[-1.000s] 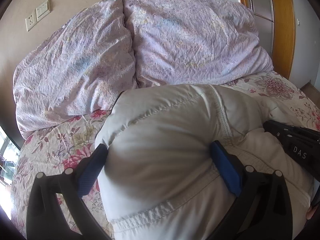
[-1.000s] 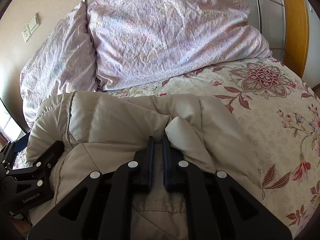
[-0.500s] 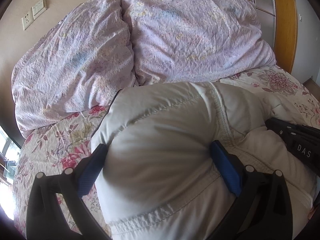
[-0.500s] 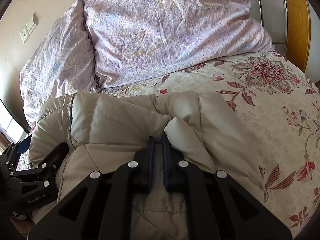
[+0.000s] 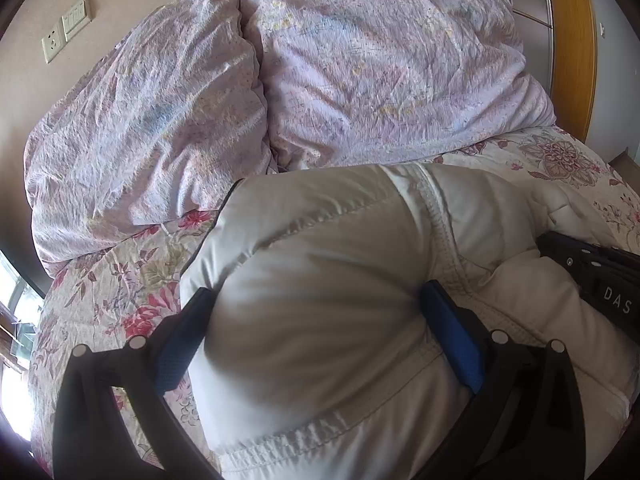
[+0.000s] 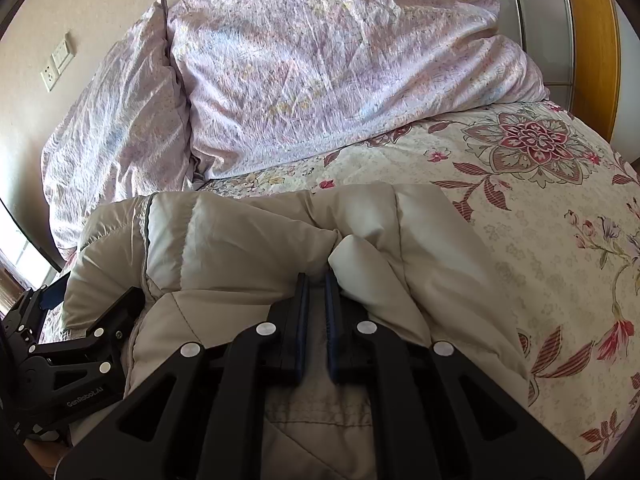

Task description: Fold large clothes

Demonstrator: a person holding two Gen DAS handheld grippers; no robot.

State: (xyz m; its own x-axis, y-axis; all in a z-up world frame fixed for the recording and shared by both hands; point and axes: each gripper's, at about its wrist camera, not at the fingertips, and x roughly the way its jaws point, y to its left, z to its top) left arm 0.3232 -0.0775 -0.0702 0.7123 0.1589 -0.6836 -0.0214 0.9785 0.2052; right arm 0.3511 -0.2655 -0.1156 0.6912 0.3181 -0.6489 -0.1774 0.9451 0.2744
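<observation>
Across the lower half of both views lies a puffy, pale beige quilted jacket (image 5: 320,280), bunched on a flowered bedspread (image 6: 540,208). Its cloth is smooth and slightly shiny, padded in fat sections divided by stitched seams, with a gathered, ruffled seam running down the middle right of the left wrist view and a stitched hem band along the bottom. In the right wrist view a dark thin line, perhaps a zip edge, runs down beside a lighter stripe at the left, and the upper edge folds over into a soft dent near the centre.

The left gripper (image 5: 316,320) stands spread wide, a thick roll of the jacket filling the space between its blue pads (image 5: 452,336); both pads lie against the padding, which bulges between them. The right gripper (image 6: 316,304) is pressed nearly together, pinching a thin fold of the jacket at the bottom centre of its own view; it also shows at the right edge of the left wrist view, lying on the cloth.

Two crumpled lilac pillows (image 5: 380,64) lean against the wall at the top of both frames, with a socket and switch (image 5: 66,36) at the upper left.
</observation>
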